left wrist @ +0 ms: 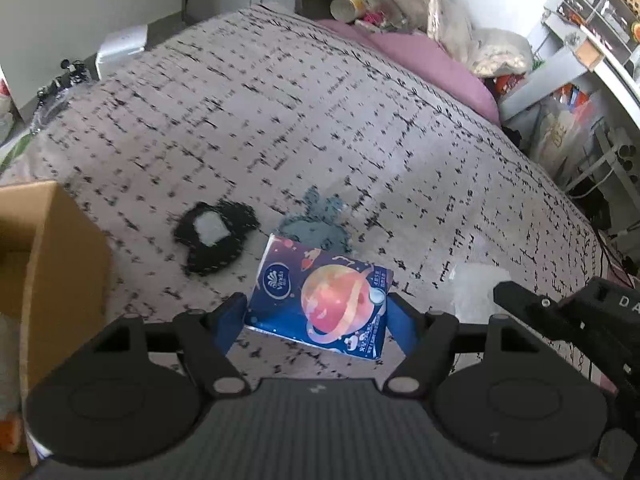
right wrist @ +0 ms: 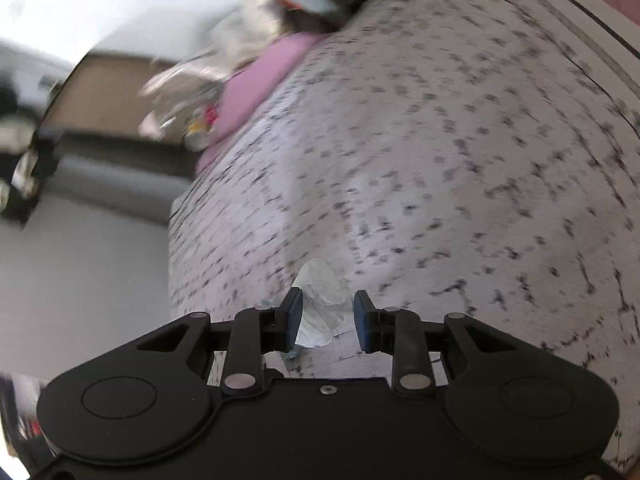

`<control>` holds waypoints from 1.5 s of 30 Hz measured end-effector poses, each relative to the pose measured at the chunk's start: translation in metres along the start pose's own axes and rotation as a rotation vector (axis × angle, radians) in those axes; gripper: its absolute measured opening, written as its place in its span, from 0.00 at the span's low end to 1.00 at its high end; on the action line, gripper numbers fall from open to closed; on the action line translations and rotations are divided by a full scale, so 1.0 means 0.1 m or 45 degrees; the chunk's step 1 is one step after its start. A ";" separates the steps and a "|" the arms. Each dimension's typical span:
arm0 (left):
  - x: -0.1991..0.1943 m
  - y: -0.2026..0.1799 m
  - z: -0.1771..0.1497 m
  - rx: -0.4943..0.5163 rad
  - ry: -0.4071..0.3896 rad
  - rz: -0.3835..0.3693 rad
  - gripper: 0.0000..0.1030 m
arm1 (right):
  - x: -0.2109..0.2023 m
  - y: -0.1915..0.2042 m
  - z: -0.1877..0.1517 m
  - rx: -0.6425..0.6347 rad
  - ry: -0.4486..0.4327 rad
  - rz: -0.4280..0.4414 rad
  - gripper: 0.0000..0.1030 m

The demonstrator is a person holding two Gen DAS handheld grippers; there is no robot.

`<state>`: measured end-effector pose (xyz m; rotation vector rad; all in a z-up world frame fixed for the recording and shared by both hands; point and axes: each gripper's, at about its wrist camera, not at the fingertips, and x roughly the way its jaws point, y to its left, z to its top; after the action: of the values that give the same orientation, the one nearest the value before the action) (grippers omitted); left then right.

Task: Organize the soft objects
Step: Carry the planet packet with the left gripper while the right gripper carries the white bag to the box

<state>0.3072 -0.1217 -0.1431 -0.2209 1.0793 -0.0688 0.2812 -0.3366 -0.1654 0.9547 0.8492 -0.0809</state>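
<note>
- The left gripper (left wrist: 316, 312) held a tissue pack (left wrist: 320, 300) between its blue pads, one pad pressed on each short side, the jaws roughly two-thirds apart.
- The pack was dark blue with a pink ringed planet printed on it; it sat tilted, raised off the bed (left wrist: 280, 120).
- The bed had a pale cover with black dashes in a grid.
- Just beyond the pack, a grey-blue cloth (left wrist: 320, 224) lay crumpled on the bed, its near edge hidden behind the pack.
- Left of the pack, apart from it, lay a black cloth (left wrist: 216, 236) with a white patch in the middle.
- Further left of the pack stood an open box (left wrist: 52, 264) of brown cardboard at the bed's edge; its contents could not be made out.
- Right of the pack, a clear bag (left wrist: 476, 284) lay on the bed, near the tip of the right gripper (right wrist: 327, 320).
- In the right wrist view, the right gripper's jaws stood narrowly apart, with a crumpled piece of clear film (right wrist: 322, 312) between them.
- The film touched the left pad; a gap showed at the right pad, so I could not tell whether it was truly gripped.
- A pink pillow (left wrist: 424, 64) lay at the far end of the bed, well away from the pack.
</note>
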 end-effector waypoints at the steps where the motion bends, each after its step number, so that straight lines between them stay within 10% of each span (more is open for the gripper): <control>1: -0.04 0.02 0.01 -0.001 -0.009 0.006 0.72 | 0.01 0.06 -0.01 -0.033 0.023 0.032 0.27; 45: -1.46 1.50 -0.12 -0.270 -0.245 0.141 0.72 | -0.40 1.35 -1.07 -0.863 0.193 0.490 0.27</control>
<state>0.2199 0.0463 -0.0541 -0.3507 0.9047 0.1643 0.2459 -0.1876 -0.0773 0.4676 0.7410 0.5850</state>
